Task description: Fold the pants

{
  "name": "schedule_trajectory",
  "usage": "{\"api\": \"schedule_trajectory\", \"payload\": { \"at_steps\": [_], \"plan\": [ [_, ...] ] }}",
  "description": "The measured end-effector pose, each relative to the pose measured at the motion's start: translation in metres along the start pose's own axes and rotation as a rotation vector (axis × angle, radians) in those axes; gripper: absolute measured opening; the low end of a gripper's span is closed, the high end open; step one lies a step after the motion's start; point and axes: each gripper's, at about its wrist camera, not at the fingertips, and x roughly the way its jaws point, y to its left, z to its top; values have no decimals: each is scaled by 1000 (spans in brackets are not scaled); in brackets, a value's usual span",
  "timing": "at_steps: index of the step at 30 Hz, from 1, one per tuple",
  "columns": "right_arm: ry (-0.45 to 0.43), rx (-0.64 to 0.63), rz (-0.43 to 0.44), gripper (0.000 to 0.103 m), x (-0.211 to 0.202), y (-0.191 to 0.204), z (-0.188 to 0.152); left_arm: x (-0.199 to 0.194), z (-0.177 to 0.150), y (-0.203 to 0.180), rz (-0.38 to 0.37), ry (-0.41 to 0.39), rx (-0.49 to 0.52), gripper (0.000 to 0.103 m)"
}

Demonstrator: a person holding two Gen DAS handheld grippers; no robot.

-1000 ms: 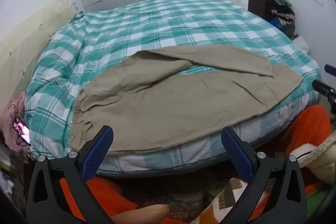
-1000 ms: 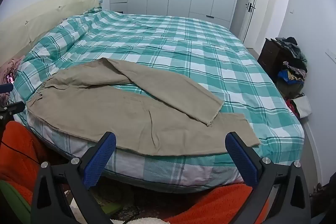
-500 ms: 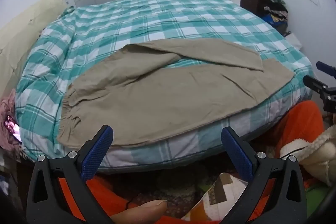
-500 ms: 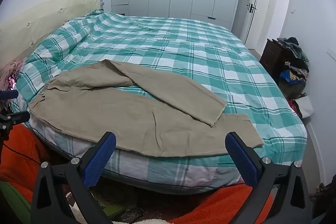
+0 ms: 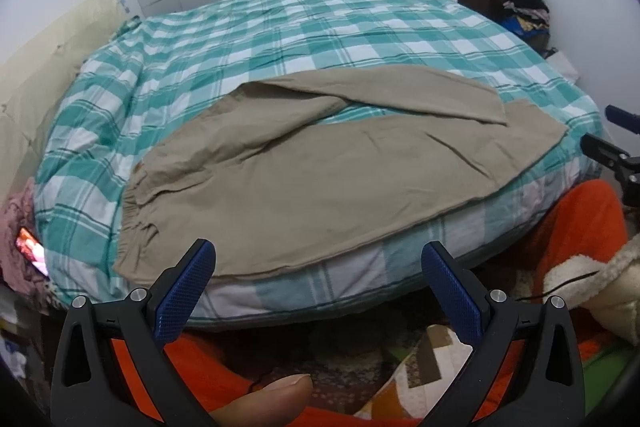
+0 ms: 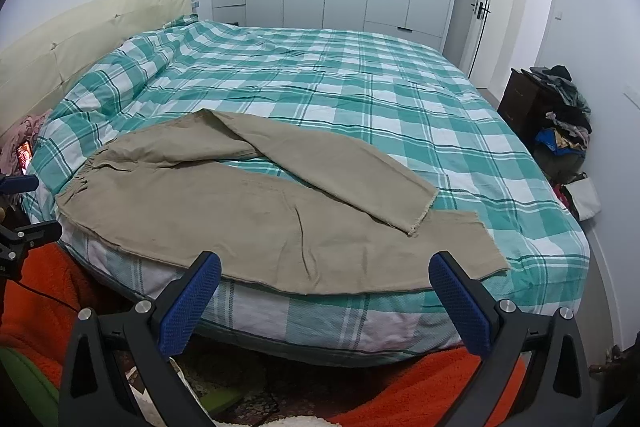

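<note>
While both grippers' jaws gape empty, only the right wrist view shows the pants' (image 6: 248,211) frayed hems.

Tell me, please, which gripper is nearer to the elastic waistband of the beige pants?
Left. The left gripper hangs open off the bed edge just below the waistband. The right gripper is open near the leg hems, at the pants' other end.

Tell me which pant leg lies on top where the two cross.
The far pant leg: its frayed hem overlaps the near pant leg, which runs flat along the bed edge.
</note>
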Motion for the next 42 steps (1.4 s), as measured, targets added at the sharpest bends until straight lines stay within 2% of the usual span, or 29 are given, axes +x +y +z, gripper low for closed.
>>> {"api": "schedule_trajectory", "payload": {
  "at_steps": [15, 21, 34, 42],
  "plan": [
    [5, 3, 8, 103, 3, 5, -2, 4, -3, -3, -47, 31, -6, 102],
    [-1, -1, 8, 103, 3, 6, -4, 7, -5, -3, -31, 38, -16, 102],
    [-31, 31, -3, 103, -1, -1, -9, 7, -3, 8, 40, -18, -51, 102],
    [-41, 83, 5, 103, 1, -13, -10, 29, 2, 3, 71, 56, -41, 102]
  ]
}}
